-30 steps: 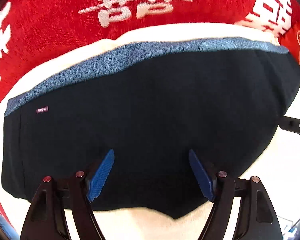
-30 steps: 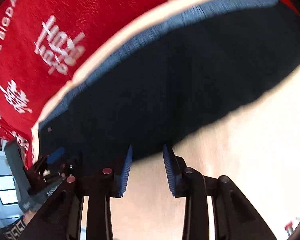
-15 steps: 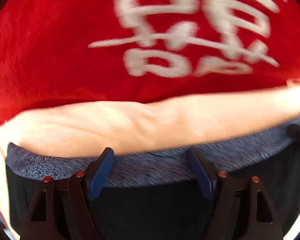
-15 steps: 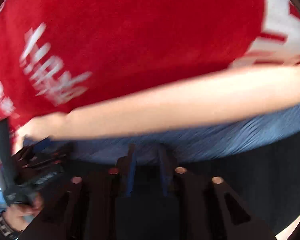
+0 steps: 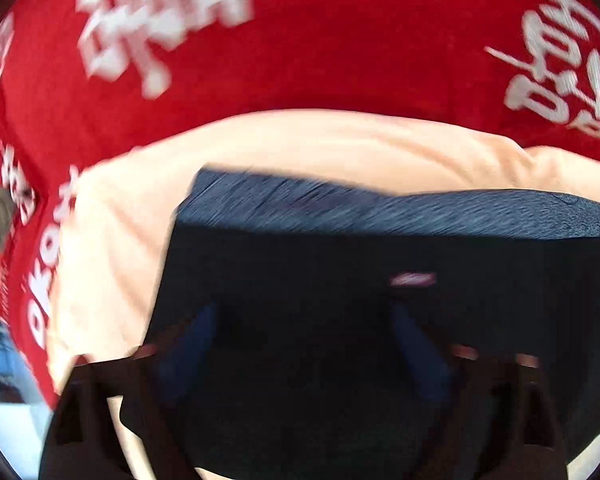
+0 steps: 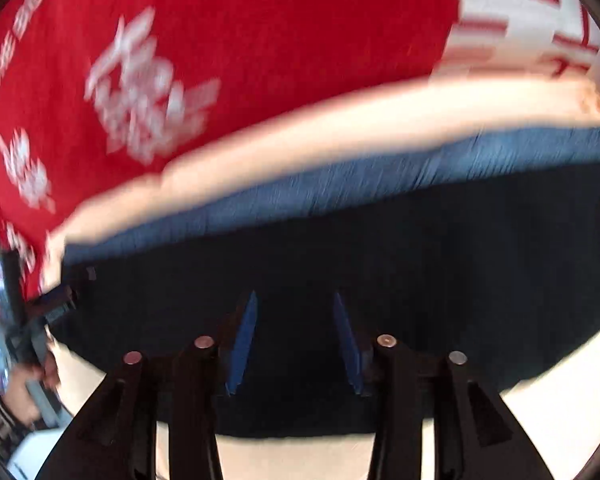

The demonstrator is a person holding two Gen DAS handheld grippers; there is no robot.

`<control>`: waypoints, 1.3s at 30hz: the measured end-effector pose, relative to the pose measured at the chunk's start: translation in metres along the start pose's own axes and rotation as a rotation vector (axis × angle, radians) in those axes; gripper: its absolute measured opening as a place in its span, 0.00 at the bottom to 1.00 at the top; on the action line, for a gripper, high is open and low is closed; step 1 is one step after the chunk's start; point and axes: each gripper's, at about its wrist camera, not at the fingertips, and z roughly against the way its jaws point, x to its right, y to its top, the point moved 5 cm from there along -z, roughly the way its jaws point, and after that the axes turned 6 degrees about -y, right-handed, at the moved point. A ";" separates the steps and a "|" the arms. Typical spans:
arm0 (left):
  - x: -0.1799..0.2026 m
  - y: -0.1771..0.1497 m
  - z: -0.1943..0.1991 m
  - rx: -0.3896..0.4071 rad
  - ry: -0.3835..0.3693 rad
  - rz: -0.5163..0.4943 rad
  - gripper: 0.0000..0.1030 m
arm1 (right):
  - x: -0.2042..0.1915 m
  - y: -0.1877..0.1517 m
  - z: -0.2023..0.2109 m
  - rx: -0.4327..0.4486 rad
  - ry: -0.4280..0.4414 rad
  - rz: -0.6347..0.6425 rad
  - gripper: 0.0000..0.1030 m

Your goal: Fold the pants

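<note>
**Folded pants at risk of slipping out of square**

The likeliest trouble from here is a skewed or bunched fold. Both views are smeared with motion blur, so a gripper coming down onto the pants (image 6: 380, 264) at speed could drag the top layer sideways instead of pinching a clean edge. The dark fabric looks soft and loose, and I judge it would ripple rather than slide as one piece. A second risk: a finger catching only the upper layer near the blue-grey waistband (image 6: 340, 176), which would peel the stack open. The cream cloth (image 5: 340, 144) beneath could also be nipped along with the pants — it lies directly under them, over the red printed cover (image 5: 340, 40).

The right gripper (image 6: 294, 340) stands released, blue pads well apart with nothing between them, and it hovers over the near part of the pants, the waistband running across beyond its tips. The left gripper (image 5: 300, 344) is harder to read (its pads are dim blue streaks against the black fabric), but they appear spread and I see nothing pinched. It sits over the pants' left end — the garment's left edge lies just to its left, and a small pale label (image 5: 412, 279) shows just ahead. In the right view the left gripper appears at the pants' far left corner.
</note>
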 end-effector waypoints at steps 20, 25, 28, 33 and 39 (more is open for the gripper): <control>0.175 -0.042 0.061 -0.078 -0.208 -0.191 0.96 | 0.036 -0.088 0.041 -0.050 0.069 -0.202 0.52; 0.243 -0.056 0.067 -0.094 -0.272 -0.246 0.96 | 0.083 -0.091 0.055 -0.026 0.070 -0.283 0.52; 0.279 -0.055 0.068 -0.102 -0.296 -0.266 0.96 | 0.123 -0.087 0.064 0.003 0.060 -0.365 0.53; 0.332 -0.050 0.073 -0.090 -0.290 -0.309 0.96 | 0.189 -0.078 0.075 0.055 0.070 -0.505 0.53; 0.378 -0.039 0.072 -0.081 -0.282 -0.336 0.96 | 0.231 -0.072 0.076 0.084 0.116 -0.583 0.53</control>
